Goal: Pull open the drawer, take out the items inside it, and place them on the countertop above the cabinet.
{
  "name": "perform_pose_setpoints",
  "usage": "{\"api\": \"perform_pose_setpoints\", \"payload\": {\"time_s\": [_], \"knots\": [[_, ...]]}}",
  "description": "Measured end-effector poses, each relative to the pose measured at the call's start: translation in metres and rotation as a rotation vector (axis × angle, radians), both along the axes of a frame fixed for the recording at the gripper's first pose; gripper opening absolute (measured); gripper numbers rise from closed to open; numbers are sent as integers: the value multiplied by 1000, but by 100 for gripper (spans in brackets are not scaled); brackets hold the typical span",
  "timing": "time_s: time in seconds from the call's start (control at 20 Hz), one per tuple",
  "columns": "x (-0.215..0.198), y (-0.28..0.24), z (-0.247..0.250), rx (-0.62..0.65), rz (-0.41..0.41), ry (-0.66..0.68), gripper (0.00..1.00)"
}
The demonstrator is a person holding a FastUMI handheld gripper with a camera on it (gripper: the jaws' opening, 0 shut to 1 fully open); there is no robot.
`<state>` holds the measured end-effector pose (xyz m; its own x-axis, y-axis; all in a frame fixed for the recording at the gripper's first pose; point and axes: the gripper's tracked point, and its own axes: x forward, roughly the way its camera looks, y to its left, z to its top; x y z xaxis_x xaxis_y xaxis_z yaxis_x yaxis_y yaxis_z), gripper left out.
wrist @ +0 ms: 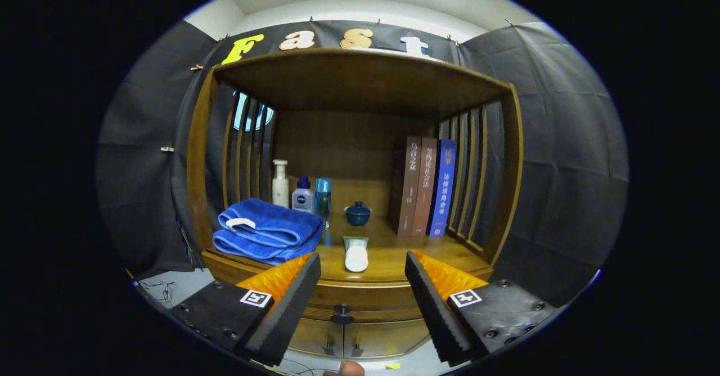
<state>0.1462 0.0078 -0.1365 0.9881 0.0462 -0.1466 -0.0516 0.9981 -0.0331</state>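
A wooden cabinet [360, 77] stands ahead of me. Its drawer [360, 300] sits shut under the countertop [394, 255], with a small dark knob [342, 310] at its middle. A white tube [356, 253] lies on the countertop, just beyond and between my fingers. My gripper [360, 286] is open with nothing between its fingers. It hangs a little way in front of the drawer front and touches nothing. The drawer's inside is hidden.
On the countertop are a folded blue towel [264, 231] at the left, three bottles [302, 193] behind it, a small dark lidded cup [358, 213] and three upright books [424, 187] at the right. Two lower doors [360, 339] sit under the drawer. A fingertip [350, 368] shows below.
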Motion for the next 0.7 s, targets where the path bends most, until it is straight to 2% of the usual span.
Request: {"api": "perform_pose_setpoints", "payload": {"time_s": [0.35,0.7], "knots": [[-30,-32,86,41,-51,-59,98],[-72,-51,122,33,-60,-51,98]]}}
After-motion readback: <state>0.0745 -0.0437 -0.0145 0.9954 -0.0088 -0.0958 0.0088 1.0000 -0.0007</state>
